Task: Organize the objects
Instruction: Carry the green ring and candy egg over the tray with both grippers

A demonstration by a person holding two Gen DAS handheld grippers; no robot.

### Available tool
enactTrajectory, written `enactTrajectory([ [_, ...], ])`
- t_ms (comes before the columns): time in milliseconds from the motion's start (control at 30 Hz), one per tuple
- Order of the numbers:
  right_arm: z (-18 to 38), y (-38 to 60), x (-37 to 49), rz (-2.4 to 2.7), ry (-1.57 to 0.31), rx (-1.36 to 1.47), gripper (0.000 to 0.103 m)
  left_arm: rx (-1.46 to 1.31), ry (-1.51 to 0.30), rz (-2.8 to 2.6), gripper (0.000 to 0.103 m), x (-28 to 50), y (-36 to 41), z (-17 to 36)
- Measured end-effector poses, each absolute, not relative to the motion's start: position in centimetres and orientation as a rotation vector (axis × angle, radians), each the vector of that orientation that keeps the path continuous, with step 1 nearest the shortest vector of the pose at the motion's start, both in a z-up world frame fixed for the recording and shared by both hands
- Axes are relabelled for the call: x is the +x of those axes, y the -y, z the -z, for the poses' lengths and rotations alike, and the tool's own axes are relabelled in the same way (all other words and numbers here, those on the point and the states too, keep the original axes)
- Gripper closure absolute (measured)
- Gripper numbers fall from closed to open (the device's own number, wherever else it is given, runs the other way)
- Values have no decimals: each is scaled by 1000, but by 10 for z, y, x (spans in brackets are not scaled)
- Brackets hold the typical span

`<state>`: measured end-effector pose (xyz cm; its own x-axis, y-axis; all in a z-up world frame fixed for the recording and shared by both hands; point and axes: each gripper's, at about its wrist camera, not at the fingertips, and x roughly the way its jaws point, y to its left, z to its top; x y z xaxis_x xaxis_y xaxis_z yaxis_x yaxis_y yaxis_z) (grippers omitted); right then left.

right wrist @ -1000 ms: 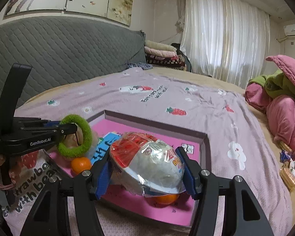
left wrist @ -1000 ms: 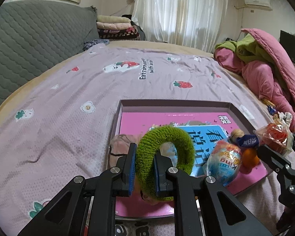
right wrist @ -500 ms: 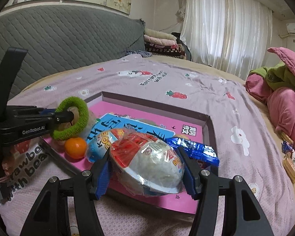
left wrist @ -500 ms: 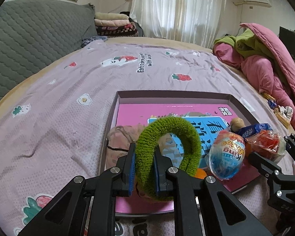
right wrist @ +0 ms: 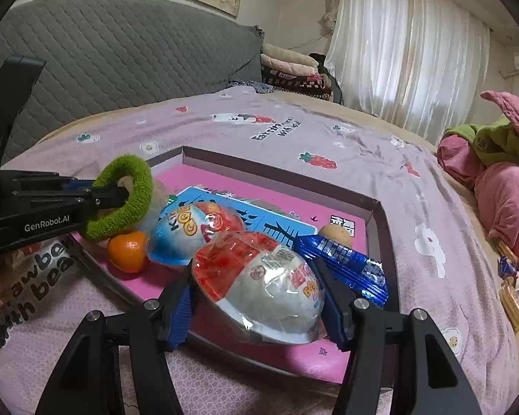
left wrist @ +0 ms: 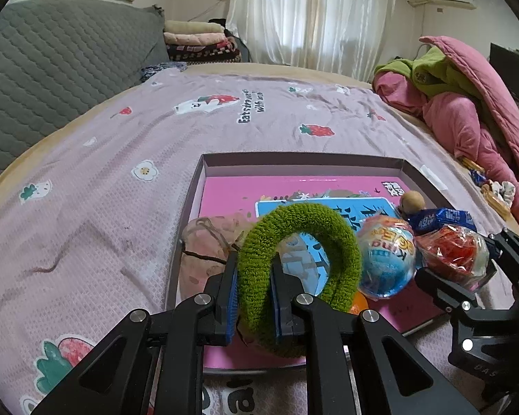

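The left gripper is pinched tight on the near side of a green fuzzy hair ring, which stands on edge above the near left corner of the shallow pink-floored box lid, its hole facing across the lid from left to right. The right gripper clamps a plastic-wrapped egg-shaped toy, red at one end and white at the other; its long axis runs level across the jaws, red end toward the left gripper, and it hangs over the lid's near edge.

The lid lies on a lilac strawberry-print bedspread. Inside it, a blue-and-white wrapped egg toy lies near the middle, its long axis running slantwise from the near left toward the far right. A small orange sits just beside that egg toward the near left corner, below the ring. A blue snack packet lies toward the lid's right wall, with a small tan ball just behind it. A pinkish cloth pouch slumps against the left wall.
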<state>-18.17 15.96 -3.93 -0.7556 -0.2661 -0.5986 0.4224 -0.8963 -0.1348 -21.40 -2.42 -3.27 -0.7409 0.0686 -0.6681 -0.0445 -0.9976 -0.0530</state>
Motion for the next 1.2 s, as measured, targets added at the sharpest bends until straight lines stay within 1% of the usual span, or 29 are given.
enactTrajectory([
  [400, 41, -151, -180, 2601, -439, 834, 40, -1137, 21, -2866, 88, -211, 20, 36],
  [1100, 38, -154, -173, 2613, -422, 833, 40, -1170, 9, -2859, 87, -202, 21, 36],
  [1200, 38, -154, -173, 2597, -419, 850, 40, -1174, 3, -2862, 85, -201, 21, 35],
])
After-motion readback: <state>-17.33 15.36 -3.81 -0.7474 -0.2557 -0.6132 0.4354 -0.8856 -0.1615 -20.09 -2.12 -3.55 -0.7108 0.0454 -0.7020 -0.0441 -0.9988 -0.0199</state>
